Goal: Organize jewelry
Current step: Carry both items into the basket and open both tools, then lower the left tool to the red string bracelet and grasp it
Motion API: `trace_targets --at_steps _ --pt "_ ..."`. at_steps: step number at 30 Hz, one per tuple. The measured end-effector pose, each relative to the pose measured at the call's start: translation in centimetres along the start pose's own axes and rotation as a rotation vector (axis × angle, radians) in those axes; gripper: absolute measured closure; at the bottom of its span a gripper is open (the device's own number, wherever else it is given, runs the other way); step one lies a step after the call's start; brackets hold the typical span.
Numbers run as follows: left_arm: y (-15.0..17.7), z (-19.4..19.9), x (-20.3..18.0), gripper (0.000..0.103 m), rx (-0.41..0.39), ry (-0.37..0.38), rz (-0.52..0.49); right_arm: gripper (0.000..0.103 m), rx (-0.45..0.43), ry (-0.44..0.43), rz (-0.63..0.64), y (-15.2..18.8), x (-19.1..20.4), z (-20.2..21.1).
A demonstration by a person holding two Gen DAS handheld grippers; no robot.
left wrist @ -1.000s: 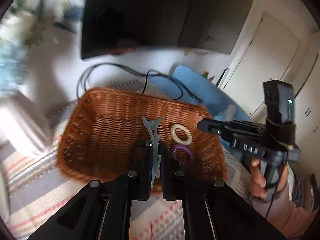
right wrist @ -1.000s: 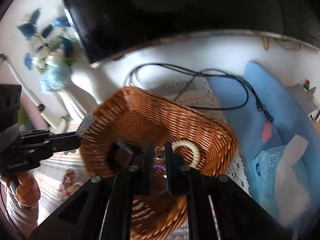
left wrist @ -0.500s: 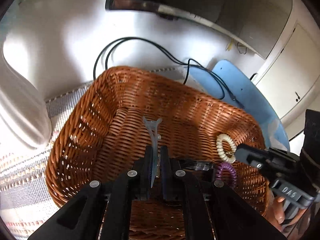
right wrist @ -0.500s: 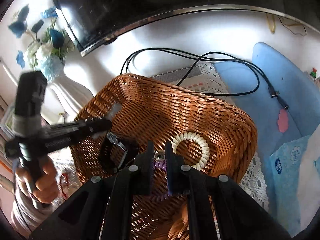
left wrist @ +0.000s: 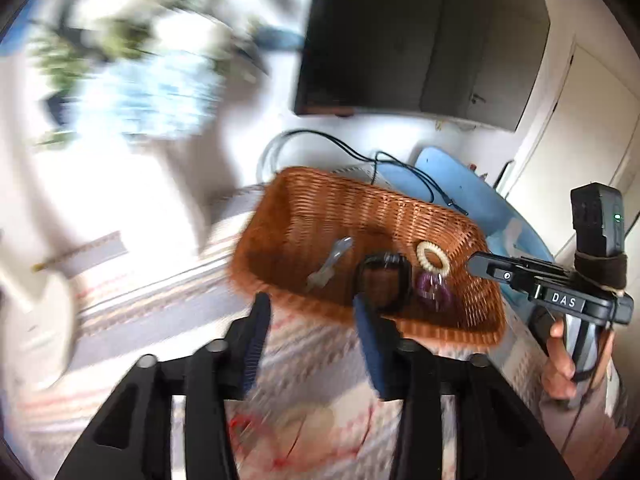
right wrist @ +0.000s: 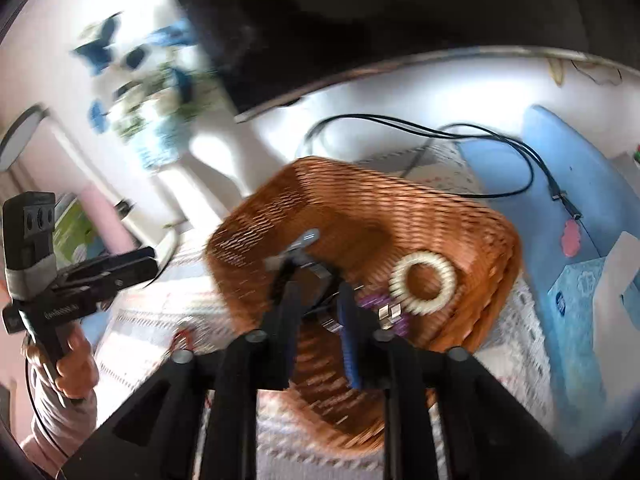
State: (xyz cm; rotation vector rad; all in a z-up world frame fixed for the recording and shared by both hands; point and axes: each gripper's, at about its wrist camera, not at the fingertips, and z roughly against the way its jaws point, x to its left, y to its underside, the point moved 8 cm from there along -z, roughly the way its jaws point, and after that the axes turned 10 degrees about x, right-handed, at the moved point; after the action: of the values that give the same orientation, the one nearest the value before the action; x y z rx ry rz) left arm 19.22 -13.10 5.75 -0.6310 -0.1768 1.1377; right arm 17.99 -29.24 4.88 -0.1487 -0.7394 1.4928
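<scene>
A brown wicker basket [left wrist: 320, 184] [right wrist: 360, 172] sits on a striped cloth. In it lie a grey hair clip [left wrist: 330, 266] [right wrist: 302, 242], a black square clip [left wrist: 384, 280] [right wrist: 316, 280], a cream spiral hair tie [left wrist: 433, 257] [right wrist: 423, 284] and a purple spiral tie [left wrist: 434, 288] [right wrist: 384, 308]. My left gripper [left wrist: 314, 320] [right wrist: 132, 264] hovers at the basket's near rim, its jaws opening with nothing between them. My right gripper [right wrist: 318, 308] [left wrist: 480, 264] hangs over the basket. Its jaws are opening too, and the pads press on nothing.
A white vase of blue flowers [left wrist: 140, 92] stands at the left, blurred. A dark screen [left wrist: 420, 40] rises behind the basket, with black cables [right wrist: 440, 132] below it. To the right lie a blue mat [right wrist: 568, 168] and a tissue pack [right wrist: 580, 300].
Both grippers have opened and drawn back from the basket. The grey hair clip left my left jaws and lies in the basket. The purple tie left my right jaws.
</scene>
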Motion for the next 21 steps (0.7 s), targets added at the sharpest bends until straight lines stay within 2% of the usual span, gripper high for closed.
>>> trace_targets --at_steps 2,4,8,13,17,19,21 --pt "1.8 2.6 1.3 0.042 -0.028 -0.018 0.008 0.072 0.000 -0.008 0.038 0.9 2.2 0.7" --pt "3.8 4.4 2.5 0.042 -0.039 -0.043 0.014 0.072 0.011 -0.029 0.074 1.7 4.5 1.1" --pt "7.5 5.8 4.7 0.042 -0.029 -0.066 0.032 0.072 0.048 -0.040 0.147 3.6 8.6 0.5" --pt "10.0 2.7 6.6 0.042 0.021 0.002 0.114 0.072 0.131 -0.011 0.229 6.4 11.9 -2.7" --pt "10.2 -0.5 7.2 0.043 0.056 0.058 0.158 0.072 0.219 0.018 0.257 8.0 12.8 -6.6" --pt "10.1 -2.1 6.9 0.043 0.076 0.043 0.160 0.072 0.245 0.040 0.261 8.0 12.7 -8.3" --pt "10.1 -3.4 6.5 0.049 0.095 0.034 0.147 0.072 0.258 0.051 0.277 8.0 12.7 -9.4"
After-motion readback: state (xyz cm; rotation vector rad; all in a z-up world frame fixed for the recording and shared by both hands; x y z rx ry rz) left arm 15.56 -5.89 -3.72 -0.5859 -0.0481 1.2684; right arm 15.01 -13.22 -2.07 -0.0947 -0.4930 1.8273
